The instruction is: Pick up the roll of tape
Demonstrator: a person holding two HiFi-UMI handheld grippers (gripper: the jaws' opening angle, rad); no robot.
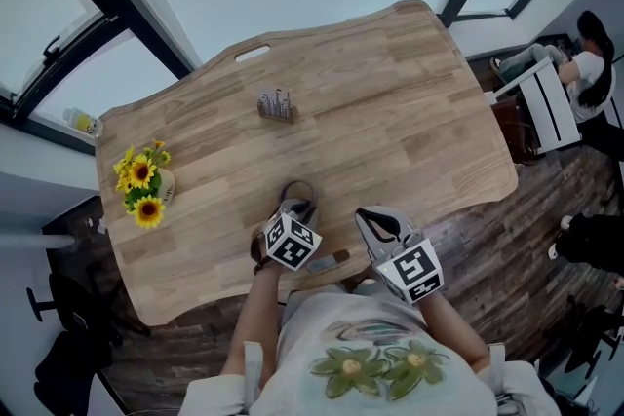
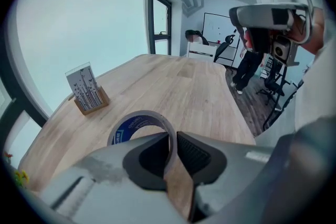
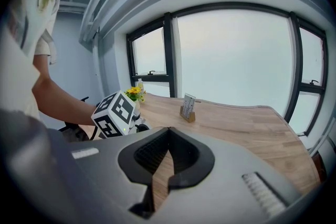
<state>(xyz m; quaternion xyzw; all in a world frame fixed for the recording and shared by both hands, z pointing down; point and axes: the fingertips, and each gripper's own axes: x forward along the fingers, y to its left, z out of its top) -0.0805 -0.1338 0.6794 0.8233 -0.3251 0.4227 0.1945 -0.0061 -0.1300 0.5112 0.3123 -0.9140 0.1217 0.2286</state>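
The left gripper (image 2: 172, 139) has its fingers closed on the roll of tape (image 2: 149, 114). One finger sits inside the ring and the other outside, so they pinch only the thin wall. The roll is at the near edge of the worktop (image 1: 390, 112), just in front of the person. In the head view it shows as a dark ring (image 1: 297, 190) at the tip of the left gripper (image 1: 295, 207). I cannot tell whether its far rim rests on the wood or is just clear of it.

The main risk is that narrow hold. With most of the ring hanging beyond the fingers, the roll could swing on the pinch point or slide out if the wrist rolls or jerks. If it dropped, it would probably roll across the smooth wood, perhaps off the near edge. A far rim that drags on the wood could also lever it loose.

The right gripper (image 3: 168, 136) has its fingers together with nothing between them. It hangs just to the right of the left one (image 1: 380, 224), so a sideways swing could knock the two together.

There are two containers, both well apart from the roll. A small wooden card holder (image 2: 86, 93) stands on the far side with upright cards in it. A small pot (image 1: 166, 187) at the left edge holds sunflowers (image 1: 141, 178).
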